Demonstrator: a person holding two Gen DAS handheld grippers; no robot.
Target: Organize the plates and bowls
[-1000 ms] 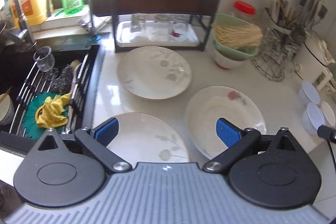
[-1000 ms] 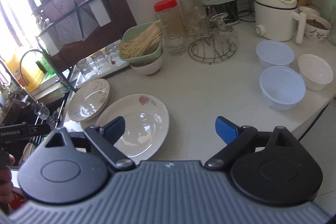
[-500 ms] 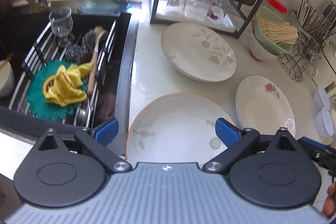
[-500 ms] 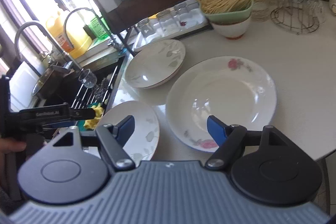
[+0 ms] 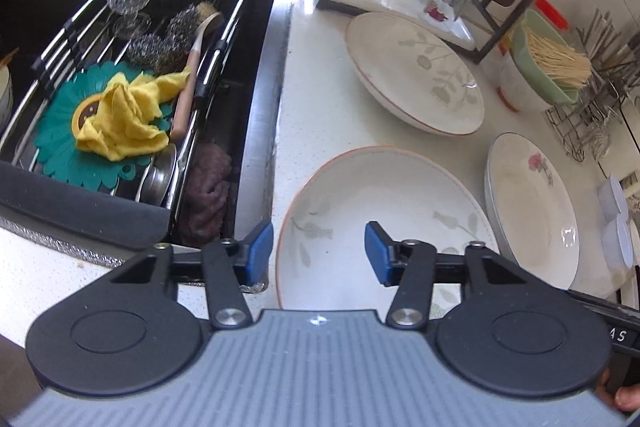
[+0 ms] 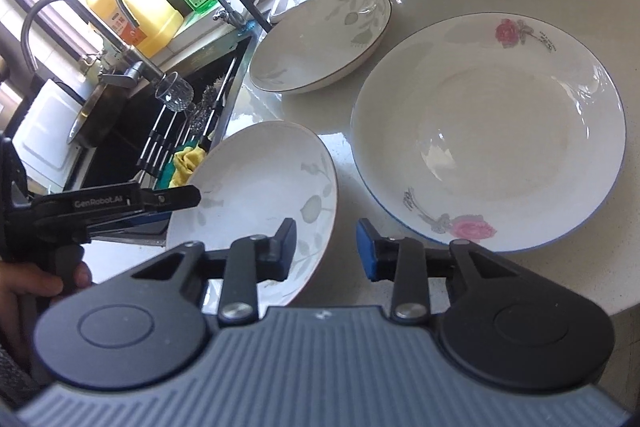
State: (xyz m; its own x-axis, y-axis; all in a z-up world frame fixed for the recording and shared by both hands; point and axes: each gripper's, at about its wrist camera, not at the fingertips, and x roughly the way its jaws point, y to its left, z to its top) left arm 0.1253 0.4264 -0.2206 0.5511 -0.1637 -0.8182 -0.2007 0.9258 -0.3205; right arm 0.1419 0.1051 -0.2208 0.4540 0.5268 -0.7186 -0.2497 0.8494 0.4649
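Two claws are narrowing on one dish: the near shallow white plate with grey leaf print and a brown rim (image 5: 376,211), which sits on the pale speckled counter (image 5: 320,115) just beside the black sink (image 5: 256,75). Your left claw (image 5: 319,253) is closing with the plate's near left rim between its blue pads, which do not yet press on it. Your right claw (image 6: 327,247) is closing too, straddling the plate's near right edge with nothing clamped so far.

A pinch on the thin rim alone could tip or skid the glazed plate toward the sink edge, so seat the pads further in. If the two claws lift unevenly, the plate may twist out. The wide white plate with pink roses and a blue rim (image 6: 492,131) lies just beside it on the right; a swing could clip it. The second leaf-print plate (image 5: 416,71) sits further back, near the glasses.
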